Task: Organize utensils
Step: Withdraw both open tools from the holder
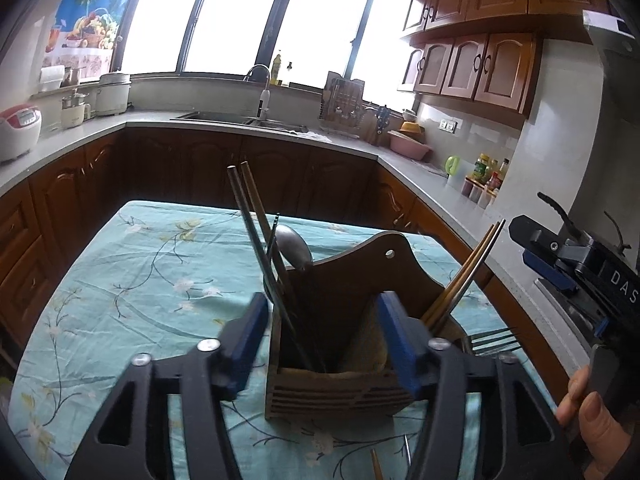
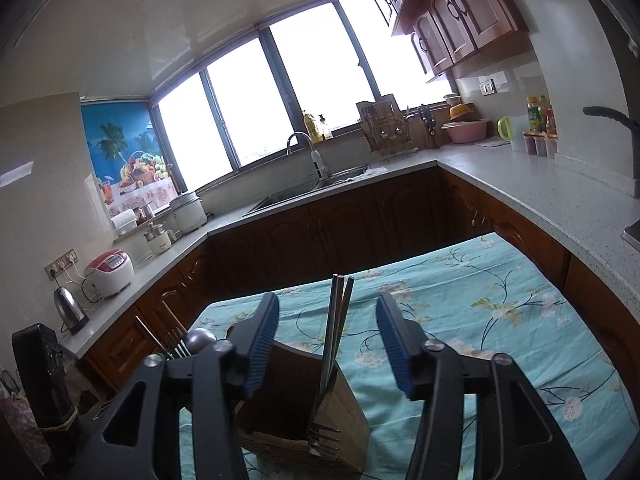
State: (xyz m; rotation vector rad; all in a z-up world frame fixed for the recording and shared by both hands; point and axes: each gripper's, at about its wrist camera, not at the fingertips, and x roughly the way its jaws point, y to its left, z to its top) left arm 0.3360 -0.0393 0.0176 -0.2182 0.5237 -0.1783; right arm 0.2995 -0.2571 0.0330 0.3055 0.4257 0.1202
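A brown wooden utensil holder (image 1: 344,280) stands on the table with the teal floral cloth (image 1: 140,272). It holds chopsticks (image 1: 256,216), a metal spoon (image 1: 294,246) and more chopsticks (image 1: 468,276) on its right side. A fork (image 1: 494,340) shows at its right. My left gripper (image 1: 324,344) is open, its blue fingers on either side of the holder's near part. In the right wrist view my right gripper (image 2: 328,348) is open above the holder (image 2: 304,412), with chopsticks (image 2: 338,320) and a fork (image 2: 320,436) standing between its fingers. The right gripper also shows in the left wrist view (image 1: 560,260).
Chopstick and metal tips (image 1: 390,460) lie on the cloth at the near edge. Grey counters with brown cabinets ring the table: sink and tap (image 1: 262,96), rice cooker (image 1: 18,130), pink basin (image 1: 408,146), bottles (image 1: 486,172), kettle (image 2: 70,308).
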